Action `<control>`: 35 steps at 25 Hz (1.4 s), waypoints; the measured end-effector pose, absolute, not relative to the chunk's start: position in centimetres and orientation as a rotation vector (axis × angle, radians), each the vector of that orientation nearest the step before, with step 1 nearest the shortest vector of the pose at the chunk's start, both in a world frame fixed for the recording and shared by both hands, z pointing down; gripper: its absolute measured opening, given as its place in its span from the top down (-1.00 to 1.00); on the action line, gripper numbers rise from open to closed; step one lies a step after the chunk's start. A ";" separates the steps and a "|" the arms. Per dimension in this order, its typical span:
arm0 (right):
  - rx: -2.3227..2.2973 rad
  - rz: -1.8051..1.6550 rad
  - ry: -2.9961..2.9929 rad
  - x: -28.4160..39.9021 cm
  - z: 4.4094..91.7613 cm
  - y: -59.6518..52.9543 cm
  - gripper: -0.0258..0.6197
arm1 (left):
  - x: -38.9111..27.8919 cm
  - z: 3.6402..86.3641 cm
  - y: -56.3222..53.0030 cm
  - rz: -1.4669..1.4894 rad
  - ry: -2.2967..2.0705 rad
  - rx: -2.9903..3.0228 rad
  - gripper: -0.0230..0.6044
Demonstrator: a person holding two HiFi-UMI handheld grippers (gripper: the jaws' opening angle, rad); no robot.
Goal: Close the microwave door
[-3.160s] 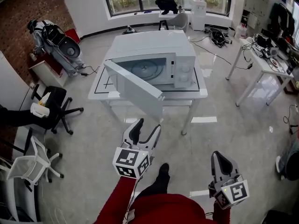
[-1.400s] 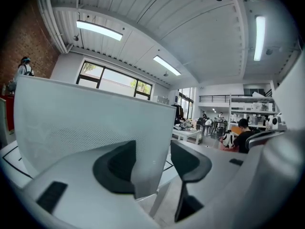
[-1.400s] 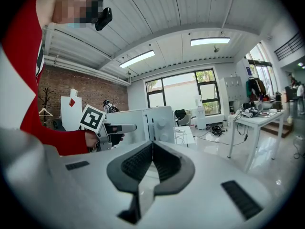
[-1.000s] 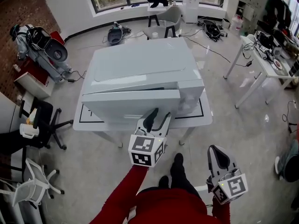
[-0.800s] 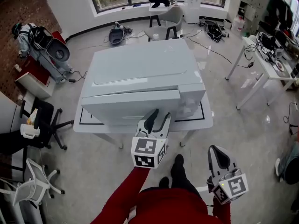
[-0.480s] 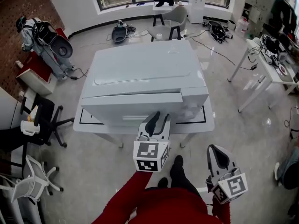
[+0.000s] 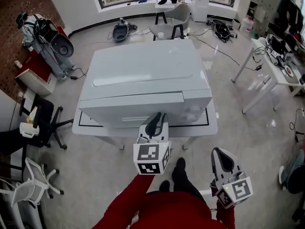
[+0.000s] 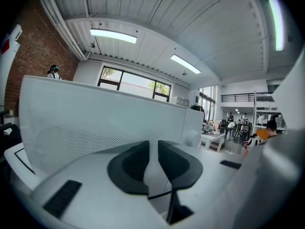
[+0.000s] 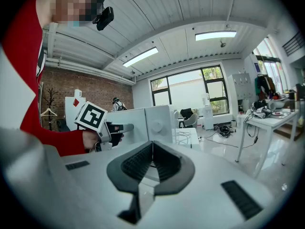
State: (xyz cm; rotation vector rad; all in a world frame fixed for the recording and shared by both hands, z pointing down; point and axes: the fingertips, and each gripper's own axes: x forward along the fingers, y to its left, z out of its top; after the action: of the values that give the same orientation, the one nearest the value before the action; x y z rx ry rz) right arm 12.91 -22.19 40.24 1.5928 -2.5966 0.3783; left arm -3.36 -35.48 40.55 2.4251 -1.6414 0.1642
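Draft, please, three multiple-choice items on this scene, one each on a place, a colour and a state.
1. Where does the microwave stand?
A. on the floor
B. on the white table
C. on an office chair

2. What colour is the person's sleeve?
A. red
B. blue
C. green

3. How is the microwave door?
A. swung wide open
B. shut
C. taken off

Answers:
1. B: the table's top, with its black outline, shows around the microwave's base.
2. A: the sleeve at the bottom of the head view is plainly red.
3. B: the door lies flush across the microwave's front and no cavity shows.
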 end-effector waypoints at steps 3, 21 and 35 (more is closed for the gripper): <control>1.585 0.379 -2.619 12.8 40.0 -22.5 0.88 | -3.5 40.6 -35.6 0.170 -1.653 2.422 0.77; 1.570 0.408 -2.589 13.9 41.1 -22.0 0.88 | -1.9 41.0 -36.5 0.176 -1.637 2.415 0.89; 1.536 0.214 -2.743 11.8 37.6 -22.6 0.88 | -2.8 36.3 -28.1 -0.098 -1.195 2.785 0.89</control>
State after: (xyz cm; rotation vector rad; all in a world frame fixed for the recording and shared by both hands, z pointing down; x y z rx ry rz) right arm 11.77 -22.58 37.55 1.5357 -2.7432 0.2140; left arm -2.84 -28.09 36.30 2.7852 -1.1952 -0.0975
